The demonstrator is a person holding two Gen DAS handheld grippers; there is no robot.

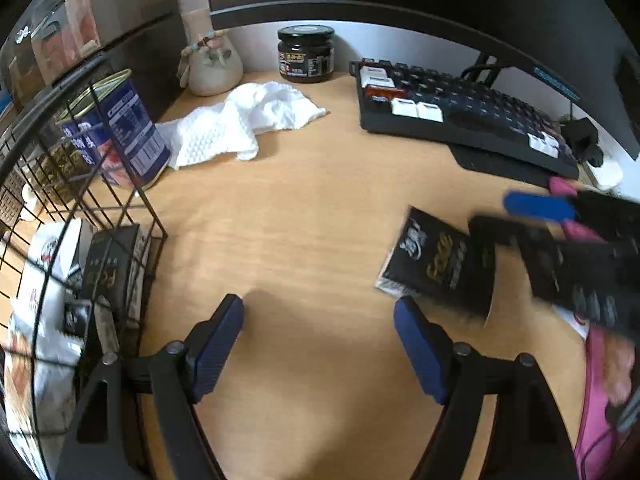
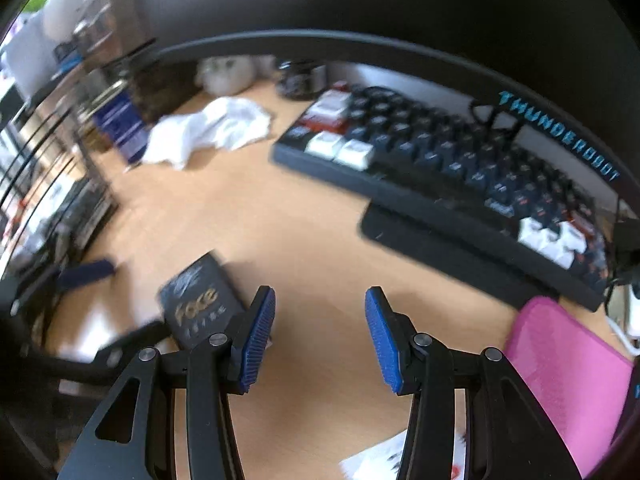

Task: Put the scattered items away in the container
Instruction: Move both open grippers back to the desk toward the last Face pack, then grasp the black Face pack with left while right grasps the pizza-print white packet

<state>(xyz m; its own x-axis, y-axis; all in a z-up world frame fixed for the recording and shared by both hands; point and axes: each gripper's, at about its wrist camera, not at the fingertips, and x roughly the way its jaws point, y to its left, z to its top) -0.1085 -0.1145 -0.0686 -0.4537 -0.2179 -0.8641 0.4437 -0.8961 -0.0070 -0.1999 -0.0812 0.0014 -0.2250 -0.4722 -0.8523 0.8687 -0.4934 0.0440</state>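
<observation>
I have both sets of fingers spread with nothing between them. My left gripper (image 1: 318, 344) hangs over bare wood-grain counter (image 1: 312, 208) just beside the black wire basket (image 1: 120, 216); my right gripper (image 2: 320, 340) hovers over the counter with the flat black packet with gold lettering (image 2: 200, 300) lying just off its left finger (image 2: 258, 340).

That packet looks like the next scattered item, so I judge the step is to grasp it with the right gripper. To do it well I would slide the gripper sideways until the packet sits between the fingers, come down low so they straddle its narrow edges, and pinch only once both pads are level with it; it lies flat, so a shallow approach risks pushing it along the counter.

The basket already holds a blue printed tin (image 1: 120, 136) standing at its far end, a dark carton (image 1: 108, 264) and white printed packs (image 1: 48, 280) nearer me. A white crumpled cloth (image 1: 240, 124) lies beside the basket, well clear of the packet.
</observation>
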